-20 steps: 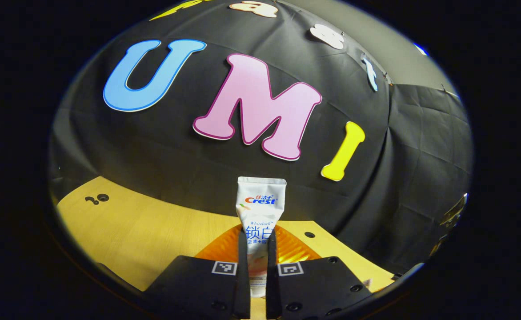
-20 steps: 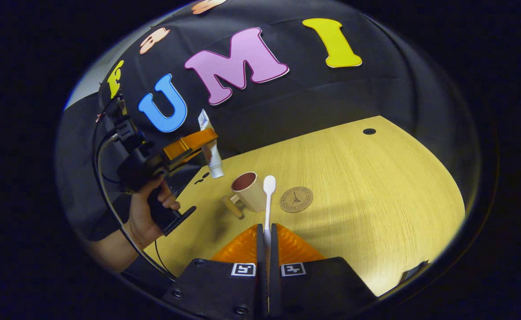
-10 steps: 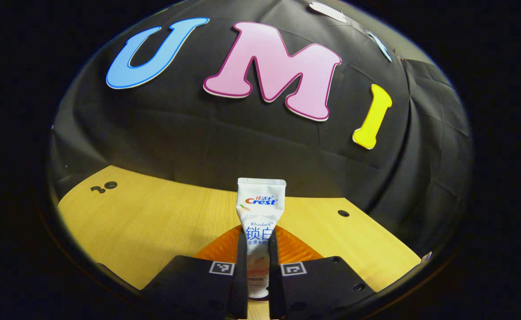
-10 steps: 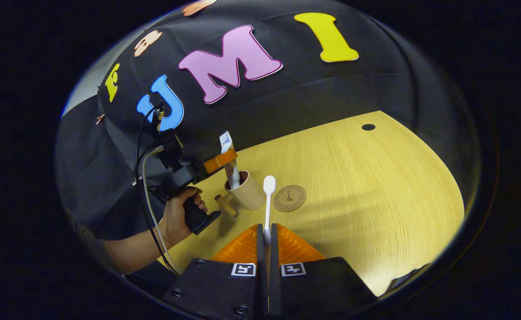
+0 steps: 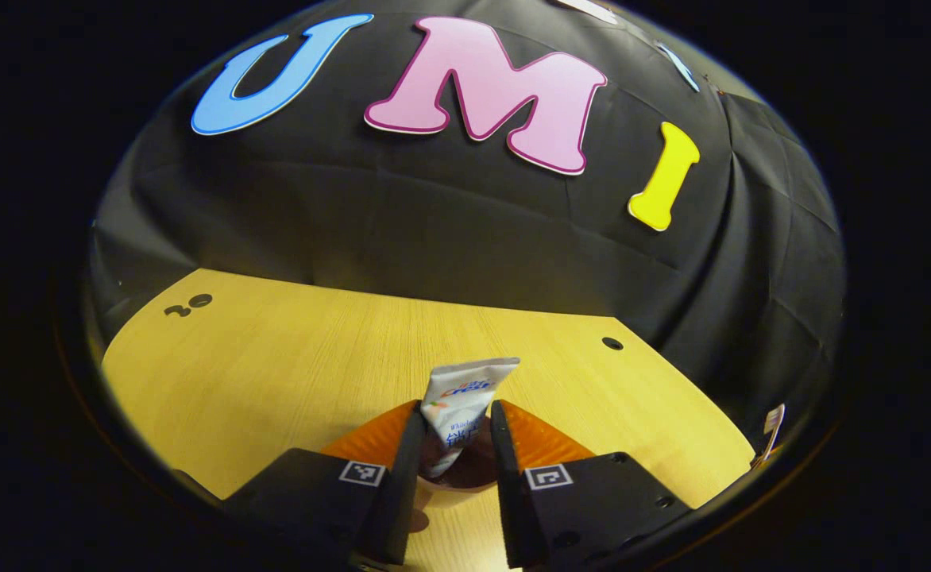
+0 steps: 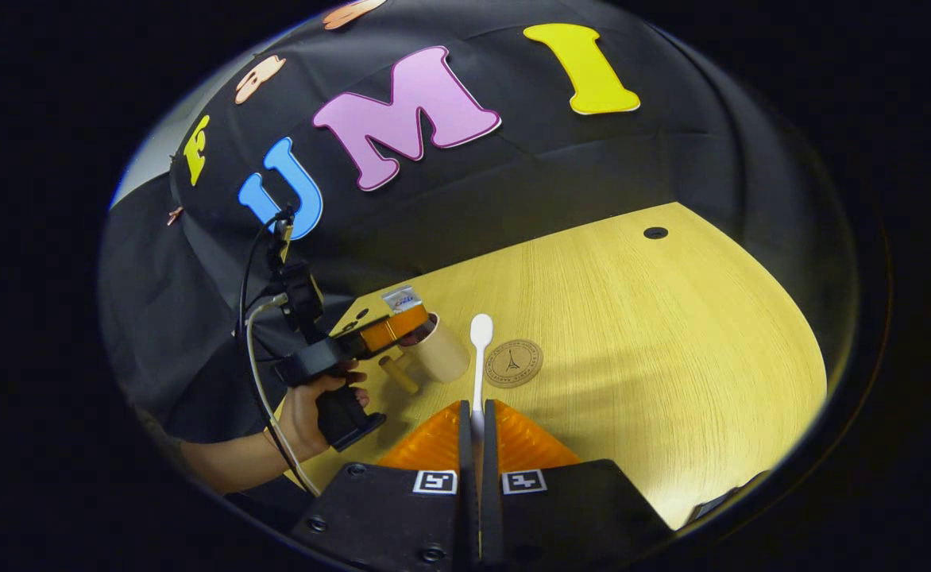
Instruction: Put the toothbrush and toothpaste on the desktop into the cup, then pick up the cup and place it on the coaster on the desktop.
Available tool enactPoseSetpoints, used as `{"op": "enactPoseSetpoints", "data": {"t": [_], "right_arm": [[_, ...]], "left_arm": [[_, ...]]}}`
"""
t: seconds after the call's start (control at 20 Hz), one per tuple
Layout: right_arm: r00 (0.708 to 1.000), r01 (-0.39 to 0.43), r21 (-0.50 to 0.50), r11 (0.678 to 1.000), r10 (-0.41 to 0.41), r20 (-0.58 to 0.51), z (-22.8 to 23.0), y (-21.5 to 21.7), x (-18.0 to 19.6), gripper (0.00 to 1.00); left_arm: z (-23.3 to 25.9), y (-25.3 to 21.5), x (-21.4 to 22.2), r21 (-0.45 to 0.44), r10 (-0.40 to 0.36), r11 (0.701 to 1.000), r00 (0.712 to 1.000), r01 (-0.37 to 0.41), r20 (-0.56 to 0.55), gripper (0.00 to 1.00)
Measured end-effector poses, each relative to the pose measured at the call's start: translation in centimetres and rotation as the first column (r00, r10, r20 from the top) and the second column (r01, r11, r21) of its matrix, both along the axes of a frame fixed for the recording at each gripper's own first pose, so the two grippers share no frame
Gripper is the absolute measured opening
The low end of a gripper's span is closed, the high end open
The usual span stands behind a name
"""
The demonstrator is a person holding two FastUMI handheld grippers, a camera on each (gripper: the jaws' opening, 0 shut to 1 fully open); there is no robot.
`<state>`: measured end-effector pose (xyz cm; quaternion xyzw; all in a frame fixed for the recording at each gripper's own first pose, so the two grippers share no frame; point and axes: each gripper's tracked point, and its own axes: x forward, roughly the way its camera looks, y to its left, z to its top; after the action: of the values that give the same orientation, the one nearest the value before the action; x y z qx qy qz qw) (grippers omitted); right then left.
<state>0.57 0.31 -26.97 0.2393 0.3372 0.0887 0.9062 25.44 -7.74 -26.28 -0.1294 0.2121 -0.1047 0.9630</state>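
**Toothpaste in the cup, toothbrush still to go**

The left gripper (image 5: pixel 453 433) stood with fingers parted wide over the cup (image 5: pixel 457 477); the toothpaste (image 5: pixel 459 405) leaned inside it, free of both fingers. The right gripper (image 6: pixel 474 433) was clamped on the toothbrush (image 6: pixel 479 357), head pointing toward the cup (image 6: pixel 443 357). Judged left to do: drop the toothbrush in, then carry the cup to the coaster (image 6: pixel 514 362) just beside it, toward the desk's (image 6: pixel 672 334) middle. The left gripper (image 6: pixel 390 334) hung over the cup's mouth, likely blocking the toothbrush.
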Motion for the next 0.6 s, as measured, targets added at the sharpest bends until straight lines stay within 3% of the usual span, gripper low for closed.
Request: {"op": "enactPoseSetpoints", "data": {"t": [0.05, 0.15, 0.2, 0.25, 0.3, 0.4, 0.45, 0.5, 0.6], "right_arm": [[1.000, 0.004, 0.000, 1.000, -0.004, 0.009, 0.4, 0.3, 0.3, 0.06], [0.999, 0.014, 0.009, 1.000, -0.015, 0.035, 1.5, 1.0, 1.3, 0.06], [0.998, 0.021, 0.018, 1.000, -0.021, 0.051, 2.1, 1.5, 2.0, 0.06], [0.997, 0.028, 0.027, 0.999, -0.030, 0.069, 2.7, 2.0, 2.9, 0.06], [0.995, 0.032, 0.039, 0.999, -0.036, 0.090, 3.4, 2.5, 3.8, 0.06], [0.989, 0.038, 0.050, 0.998, -0.045, 0.142, 5.0, 3.7, 5.9, 0.06], [0.984, 0.040, 0.058, 0.998, -0.049, 0.169, 5.6, 4.3, 7.0, 0.06], [0.979, 0.045, 0.069, 0.997, -0.057, 0.195, 6.3, 4.9, 8.2, 0.06], [0.966, 0.056, 0.099, 0.994, -0.079, 0.248, 7.8, 6.0, 10.7, 0.06]], "left_arm": [[0.3, 0.0, -0.2, 0.003, -0.009, 1.000, 1.000, 0.009, 0.005, 0.60], [1.0, 0.3, -0.9, 0.002, -0.029, 1.000, 1.000, 0.029, 0.009, 0.48], [1.2, 0.5, -1.3, 0.003, -0.038, 0.999, 0.999, 0.038, 0.007, 0.61], [1.6, 1.1, -1.8, 0.012, -0.039, 0.999, 0.999, 0.039, 0.006, 0.55], [2.1, 1.7, -2.5, 0.024, -0.039, 0.999, 0.999, 0.039, 0.007, 0.69], [3.0, 2.6, -4.2, 0.039, -0.061, 0.997, 0.998, 0.060, 0.007, 0.72], [3.3, 2.9, -5.2, 0.042, -0.077, 0.996, 0.997, 0.076, 0.001, 0.82], [3.5, 3.3, -6.3, 0.046, -0.091, 0.995, 0.996, 0.091, -0.005, 0.75], [4.0, 4.3, -8.5, 0.060, -0.119, 0.991, 0.993, 0.119, -0.014, 0.76]]}}
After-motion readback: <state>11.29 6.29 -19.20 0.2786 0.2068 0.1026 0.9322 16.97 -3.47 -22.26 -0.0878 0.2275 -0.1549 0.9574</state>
